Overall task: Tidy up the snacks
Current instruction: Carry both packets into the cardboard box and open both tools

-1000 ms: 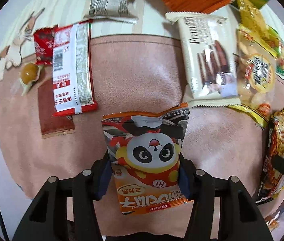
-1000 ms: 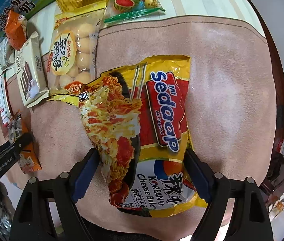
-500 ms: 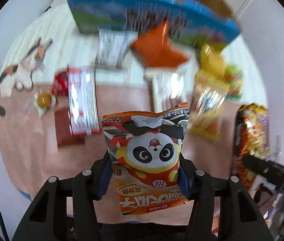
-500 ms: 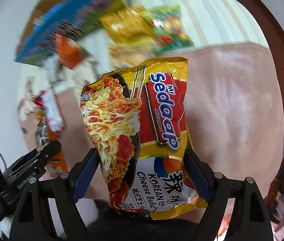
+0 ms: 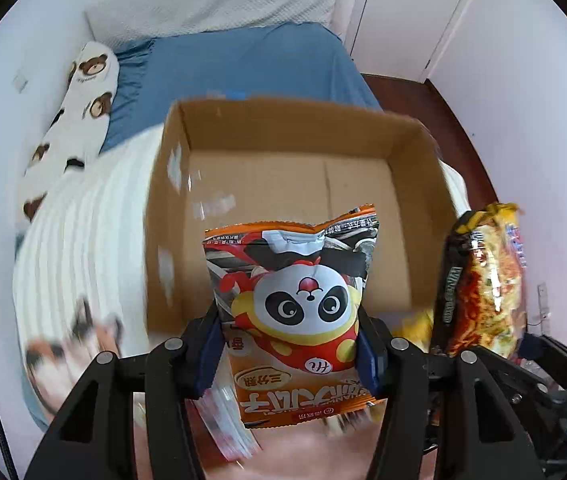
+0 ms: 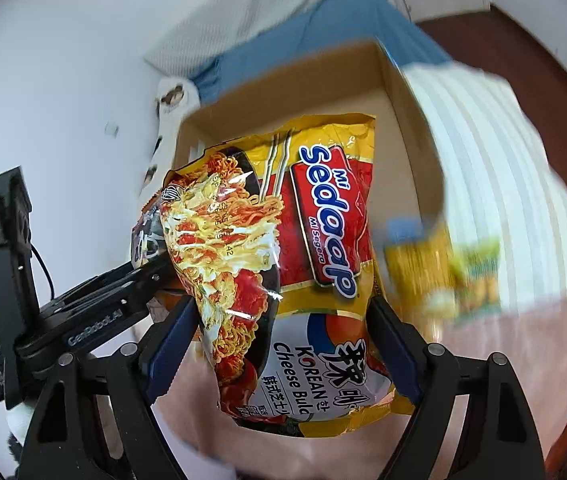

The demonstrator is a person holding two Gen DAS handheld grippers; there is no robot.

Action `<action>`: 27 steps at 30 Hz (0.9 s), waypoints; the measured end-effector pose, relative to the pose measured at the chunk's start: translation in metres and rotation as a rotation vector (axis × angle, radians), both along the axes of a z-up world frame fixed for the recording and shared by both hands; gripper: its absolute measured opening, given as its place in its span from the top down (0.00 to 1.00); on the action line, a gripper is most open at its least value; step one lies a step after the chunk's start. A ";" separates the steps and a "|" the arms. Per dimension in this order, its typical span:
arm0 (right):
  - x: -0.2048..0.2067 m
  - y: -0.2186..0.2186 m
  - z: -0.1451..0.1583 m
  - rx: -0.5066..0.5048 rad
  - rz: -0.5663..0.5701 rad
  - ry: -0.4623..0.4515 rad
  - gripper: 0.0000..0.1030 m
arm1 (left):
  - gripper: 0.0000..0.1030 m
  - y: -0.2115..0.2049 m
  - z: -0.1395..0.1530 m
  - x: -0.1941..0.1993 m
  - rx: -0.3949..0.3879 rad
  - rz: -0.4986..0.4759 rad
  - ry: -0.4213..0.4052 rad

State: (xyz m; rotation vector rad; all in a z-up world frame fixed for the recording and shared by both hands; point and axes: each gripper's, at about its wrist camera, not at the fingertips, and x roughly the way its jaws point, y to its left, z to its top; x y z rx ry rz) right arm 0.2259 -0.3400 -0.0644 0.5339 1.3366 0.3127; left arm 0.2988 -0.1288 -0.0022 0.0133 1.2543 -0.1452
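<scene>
My left gripper (image 5: 289, 344) is shut on an orange panda snack bag (image 5: 295, 296) and holds it in the air in front of an open cardboard box (image 5: 243, 128). My right gripper (image 6: 281, 348) is shut on a yellow Sedaap noodle packet (image 6: 303, 248), also raised before the same box (image 6: 403, 128). The noodle packet shows at the right of the left wrist view (image 5: 483, 280). The left gripper shows at the left of the right wrist view (image 6: 95, 304). The box floor that shows is bare.
The box stands on a white striped blanket (image 5: 83, 232) on a bed with a blue sheet (image 5: 243, 64). A bear-print pillow (image 5: 83, 104) lies at the left. Blurred snack packets (image 6: 443, 272) lie on the pink cloth (image 6: 523, 340) below.
Both grippers have lifted their packets off the pink cloth and tilted up. The view has swung from the spread-out snacks to the open cardboard box and bed behind.
</scene>
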 end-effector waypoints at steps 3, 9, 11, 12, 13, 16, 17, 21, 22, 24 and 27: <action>0.059 0.018 -0.013 -0.046 -0.024 0.003 0.15 | 0.49 0.004 -0.010 0.056 0.014 -0.011 0.041; 0.145 0.037 -0.073 -0.072 -0.060 0.110 0.15 | 0.49 0.016 -0.074 0.133 0.017 -0.038 0.166; 0.161 0.039 -0.102 -0.096 -0.061 0.139 0.15 | 0.49 0.015 -0.090 0.144 0.021 -0.040 0.223; 0.170 0.041 -0.114 -0.106 -0.059 0.157 0.15 | 0.49 0.013 -0.098 0.150 0.025 -0.046 0.239; 0.174 0.040 -0.123 -0.111 -0.058 0.166 0.15 | 0.49 0.012 -0.105 0.153 0.031 -0.051 0.247; 0.185 0.041 -0.151 -0.128 -0.052 0.193 0.15 | 0.48 0.006 -0.126 0.161 0.066 -0.066 0.266; 0.190 0.042 -0.158 -0.131 -0.050 0.199 0.15 | 0.49 0.005 -0.132 0.164 0.090 -0.061 0.270; 0.208 0.042 -0.186 -0.132 -0.007 0.234 0.13 | 0.43 0.007 -0.155 0.172 0.100 -0.059 0.310; 0.214 0.042 -0.190 -0.144 0.013 0.224 0.09 | 0.35 0.008 -0.158 0.173 0.109 -0.059 0.316; 0.221 0.040 -0.194 -0.170 0.031 0.217 0.04 | 0.28 0.010 -0.161 0.173 0.098 -0.061 0.320; 0.225 0.037 -0.195 -0.168 0.043 0.210 0.03 | 0.28 0.008 -0.157 0.168 0.072 -0.061 0.315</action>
